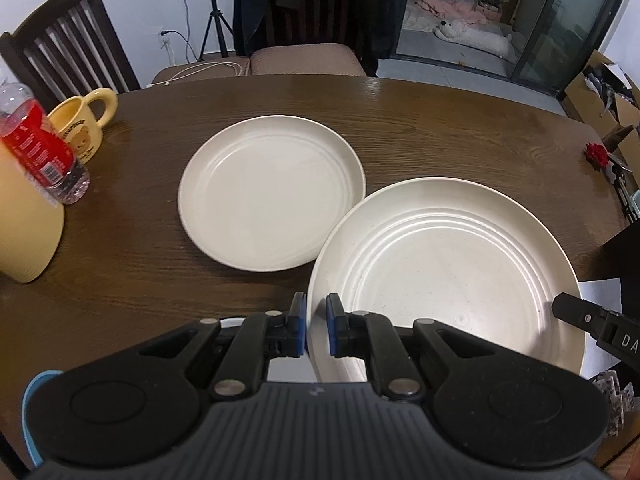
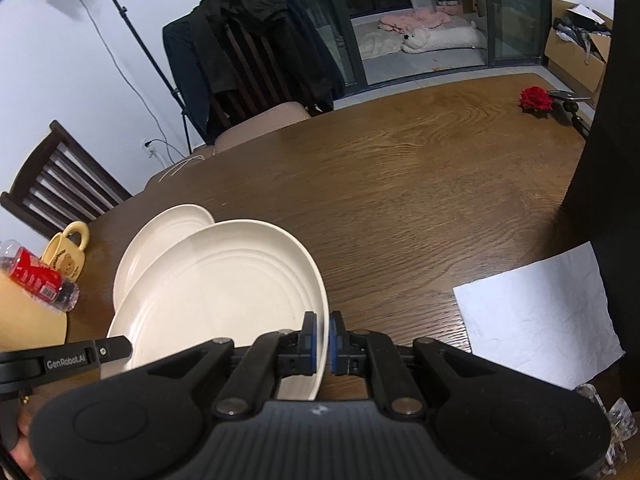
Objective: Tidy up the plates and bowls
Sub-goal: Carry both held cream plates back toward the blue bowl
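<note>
Two cream plates are in view. The near plate (image 1: 448, 264) is held above the brown table (image 1: 440, 128), its far edge overlapping the rim of the far plate (image 1: 272, 192), which lies flat. My left gripper (image 1: 316, 330) is shut on the near plate's left rim. My right gripper (image 2: 323, 340) is shut on the same plate's (image 2: 224, 300) right rim. The far plate (image 2: 164, 236) shows behind it in the right wrist view. The right gripper's finger (image 1: 592, 316) also shows at the plate's right edge in the left wrist view.
A yellow bear mug (image 1: 86, 124), a plastic bottle with a red label (image 1: 40, 148) and a yellow container (image 1: 24, 224) stand at the left. A white paper sheet (image 2: 536, 312) lies at the right. A red rose (image 2: 536, 98) lies far right. Chairs stand behind the table.
</note>
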Demonstrator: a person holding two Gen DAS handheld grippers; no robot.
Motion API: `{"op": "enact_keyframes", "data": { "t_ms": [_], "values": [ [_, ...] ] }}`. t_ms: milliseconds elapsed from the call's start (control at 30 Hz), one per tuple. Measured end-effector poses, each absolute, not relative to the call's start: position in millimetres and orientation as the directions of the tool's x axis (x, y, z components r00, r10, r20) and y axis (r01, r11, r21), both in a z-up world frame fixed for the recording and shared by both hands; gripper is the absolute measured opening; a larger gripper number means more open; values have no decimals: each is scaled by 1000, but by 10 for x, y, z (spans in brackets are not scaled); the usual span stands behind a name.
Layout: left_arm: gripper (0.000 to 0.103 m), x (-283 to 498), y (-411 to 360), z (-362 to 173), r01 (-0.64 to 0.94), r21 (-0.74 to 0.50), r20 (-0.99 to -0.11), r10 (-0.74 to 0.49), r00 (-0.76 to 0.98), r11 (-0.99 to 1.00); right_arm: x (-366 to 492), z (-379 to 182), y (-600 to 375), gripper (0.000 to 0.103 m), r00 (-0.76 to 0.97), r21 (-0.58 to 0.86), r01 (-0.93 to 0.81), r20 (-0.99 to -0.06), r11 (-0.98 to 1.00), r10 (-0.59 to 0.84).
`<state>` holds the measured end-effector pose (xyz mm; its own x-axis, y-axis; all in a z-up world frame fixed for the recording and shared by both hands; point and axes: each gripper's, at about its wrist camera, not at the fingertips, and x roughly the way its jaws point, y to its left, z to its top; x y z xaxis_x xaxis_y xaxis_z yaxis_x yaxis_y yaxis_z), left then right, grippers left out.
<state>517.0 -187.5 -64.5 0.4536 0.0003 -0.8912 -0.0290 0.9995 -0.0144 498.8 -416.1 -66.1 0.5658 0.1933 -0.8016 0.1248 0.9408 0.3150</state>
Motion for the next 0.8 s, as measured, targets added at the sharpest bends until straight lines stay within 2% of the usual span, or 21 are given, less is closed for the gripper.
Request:
{"op": "enact_keyframes", "data": {
  "t_ms": [800],
  "values": [
    [9,4674,-1341,-350,-100,-28,-872,25,489,995,4707,-374,-3636,6,581,315,37,-779,949,236]
  ]
}}
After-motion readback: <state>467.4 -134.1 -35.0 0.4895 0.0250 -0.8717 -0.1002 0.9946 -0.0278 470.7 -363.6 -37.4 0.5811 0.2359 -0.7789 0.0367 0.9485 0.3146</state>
